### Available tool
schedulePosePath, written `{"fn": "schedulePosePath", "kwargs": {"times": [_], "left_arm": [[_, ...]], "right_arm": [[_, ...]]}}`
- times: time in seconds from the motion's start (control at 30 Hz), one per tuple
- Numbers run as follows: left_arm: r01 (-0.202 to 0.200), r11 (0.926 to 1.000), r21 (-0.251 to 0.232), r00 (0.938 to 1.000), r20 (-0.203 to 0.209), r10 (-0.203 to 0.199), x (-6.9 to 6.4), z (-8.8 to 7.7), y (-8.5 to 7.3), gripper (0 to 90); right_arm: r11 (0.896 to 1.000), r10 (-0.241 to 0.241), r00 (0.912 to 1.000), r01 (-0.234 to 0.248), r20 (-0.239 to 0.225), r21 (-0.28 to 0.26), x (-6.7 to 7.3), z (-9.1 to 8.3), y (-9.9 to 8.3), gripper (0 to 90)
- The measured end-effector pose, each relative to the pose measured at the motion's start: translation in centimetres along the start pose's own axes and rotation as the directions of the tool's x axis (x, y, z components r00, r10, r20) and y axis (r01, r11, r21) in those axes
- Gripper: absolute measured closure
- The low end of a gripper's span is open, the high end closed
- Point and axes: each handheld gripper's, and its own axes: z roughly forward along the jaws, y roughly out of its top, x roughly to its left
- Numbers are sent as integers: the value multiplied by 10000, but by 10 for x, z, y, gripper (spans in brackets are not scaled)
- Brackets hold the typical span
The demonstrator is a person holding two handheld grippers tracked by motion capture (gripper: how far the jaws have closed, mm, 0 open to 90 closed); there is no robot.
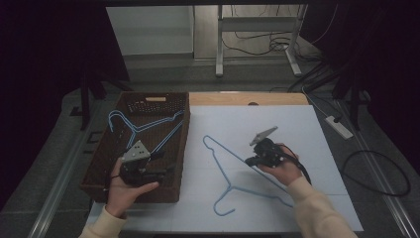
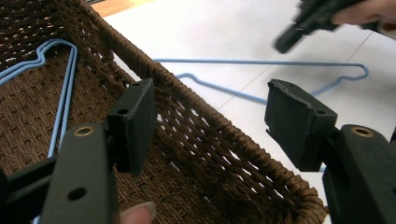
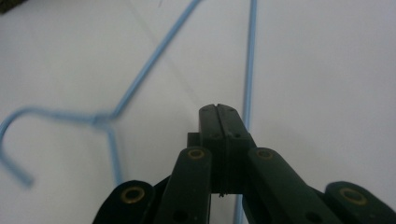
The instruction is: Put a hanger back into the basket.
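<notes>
Over on the left, a brown woven basket point(image 1: 105, 163) sits at the table's edge with blue wire hangers point(image 1: 143, 126) lying inside; how many is hard to count, as the wires overlap and the near end is hidden behind the left gripper point(image 1: 161, 173). That gripper hovers over the basket's near end, jaws wide apart with nothing between them, straddling the basket rim in its own view. Moving right, 1 blue hanger point(image 1: 225, 171) lies flat on the white table point(image 1: 297, 124), hook toward the person. Its long bar runs under the right gripper point(image 1: 247, 161), jaws pressed together and empty, just above the bar; touching or not, I can't tell.
</notes>
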Motion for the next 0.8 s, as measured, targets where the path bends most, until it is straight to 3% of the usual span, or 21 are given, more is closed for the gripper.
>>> {"fn": "schedulePosePath", "kwargs": {"times": [0.1, 0.27, 0.53, 0.8], "left_arm": [[9, 10000, 26, 10000, 21, -9, 1, 0, -1, 352], [-9, 10000, -42, 10000, 3, 9, 1, -2, 0, 352], [-31, 10000, -68, 10000, 24, 32, 2, -3, -1, 352], [-29, 10000, -57, 10000, 29, 29, 2, -4, -1, 352]], "right_arm": [[9998, 80, 9995, -86, -310, -166, -7, 22, 28, 900], [9998, 174, 9995, -175, -268, -51, -11, 47, 53, 900], [9996, 220, 9997, -218, -114, 188, -15, 77, 78, 900], [9985, 344, 9992, -352, 205, 410, -22, 95, 86, 900]]}}
